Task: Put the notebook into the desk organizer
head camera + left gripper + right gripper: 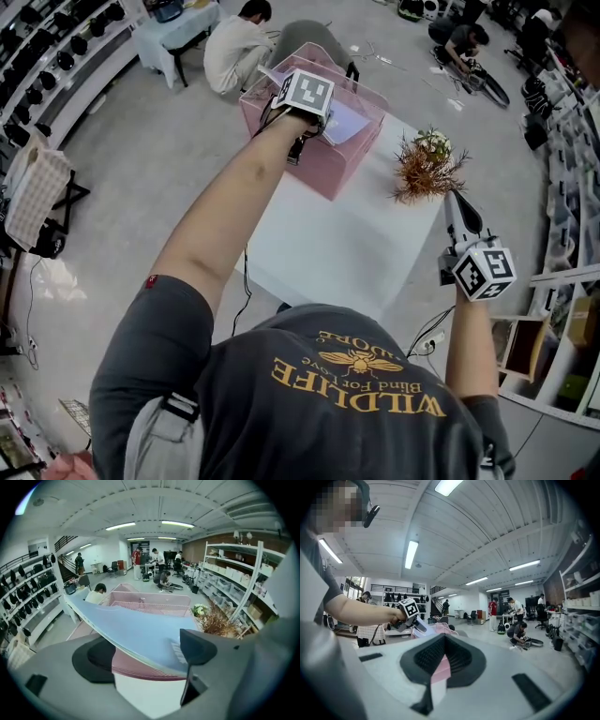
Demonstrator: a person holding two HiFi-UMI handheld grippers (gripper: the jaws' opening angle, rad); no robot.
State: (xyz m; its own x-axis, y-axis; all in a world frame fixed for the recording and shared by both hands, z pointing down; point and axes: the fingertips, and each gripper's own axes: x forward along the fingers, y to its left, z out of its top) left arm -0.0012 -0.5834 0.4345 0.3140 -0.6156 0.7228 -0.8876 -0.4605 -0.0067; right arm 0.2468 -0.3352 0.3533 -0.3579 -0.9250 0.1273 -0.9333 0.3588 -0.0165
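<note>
While the notebook (140,630) lies slanted between the wide-spread left tongs (147,651) and rests at the open top of the pink mesh desk organizer (319,164) (no pad appears to press on it), the step in hand is judged to be the release. Withdraw the tongs along the notebook's own plane, without catching its cover, and confirm that it drops fully into a compartment. Count: one notebook, one organizer and one dried plant (427,167) on the white worktop (347,244), and two tongs, the right tongs (459,217) closed, empty and well apart from the organizer.
</note>
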